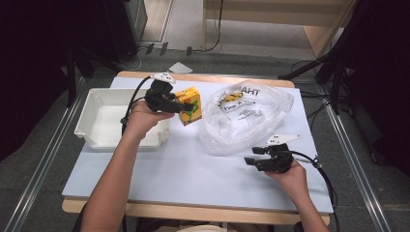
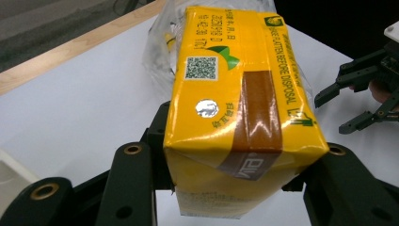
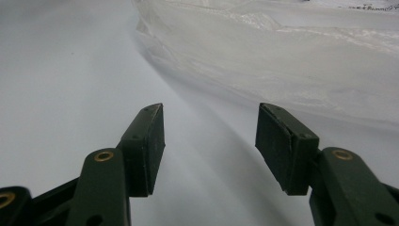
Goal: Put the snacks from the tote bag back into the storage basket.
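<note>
I've got the yellow drink carton (image 1: 189, 106) pinched in my left tool (image 1: 180, 107), lifted between the clear plastic bag (image 1: 251, 118) and the white tray (image 1: 104, 118), still to be placed, my right tool (image 1: 253, 155) spread and empty beside the bag.
</note>
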Tool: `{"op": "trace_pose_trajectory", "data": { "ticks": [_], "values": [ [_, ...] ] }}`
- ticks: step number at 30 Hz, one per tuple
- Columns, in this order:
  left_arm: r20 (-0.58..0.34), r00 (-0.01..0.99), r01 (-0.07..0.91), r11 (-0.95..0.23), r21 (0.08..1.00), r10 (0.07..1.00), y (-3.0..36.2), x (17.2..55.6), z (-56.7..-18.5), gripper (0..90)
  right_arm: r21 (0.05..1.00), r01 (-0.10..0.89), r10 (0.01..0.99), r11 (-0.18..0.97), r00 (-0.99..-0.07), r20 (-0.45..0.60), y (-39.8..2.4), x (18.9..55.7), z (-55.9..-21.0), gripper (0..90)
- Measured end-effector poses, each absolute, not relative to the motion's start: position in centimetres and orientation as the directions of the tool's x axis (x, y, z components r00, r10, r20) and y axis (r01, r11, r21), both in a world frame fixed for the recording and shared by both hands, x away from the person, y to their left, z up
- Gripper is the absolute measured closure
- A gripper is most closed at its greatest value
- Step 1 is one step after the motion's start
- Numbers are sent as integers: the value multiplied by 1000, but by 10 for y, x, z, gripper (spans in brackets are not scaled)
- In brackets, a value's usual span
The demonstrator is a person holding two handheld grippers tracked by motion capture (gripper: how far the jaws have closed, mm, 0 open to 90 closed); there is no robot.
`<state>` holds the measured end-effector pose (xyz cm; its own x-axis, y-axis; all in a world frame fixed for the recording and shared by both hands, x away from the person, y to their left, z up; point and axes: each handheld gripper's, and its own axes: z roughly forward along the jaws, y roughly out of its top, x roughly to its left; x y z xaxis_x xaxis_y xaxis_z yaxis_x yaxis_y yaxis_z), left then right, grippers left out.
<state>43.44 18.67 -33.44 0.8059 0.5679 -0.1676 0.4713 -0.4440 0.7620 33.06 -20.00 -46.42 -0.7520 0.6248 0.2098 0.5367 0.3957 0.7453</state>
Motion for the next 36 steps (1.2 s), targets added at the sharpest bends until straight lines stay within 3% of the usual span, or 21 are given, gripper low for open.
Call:
{"op": "trace_pose_trajectory", "data": {
  "ticks": [36],
  "values": [
    [-149, 731, 500, -374, 781, 666, 248, 432, -319, 527, 736, 537, 603, 413, -767, 222, -195, 334, -467, 441]
  ]
}}
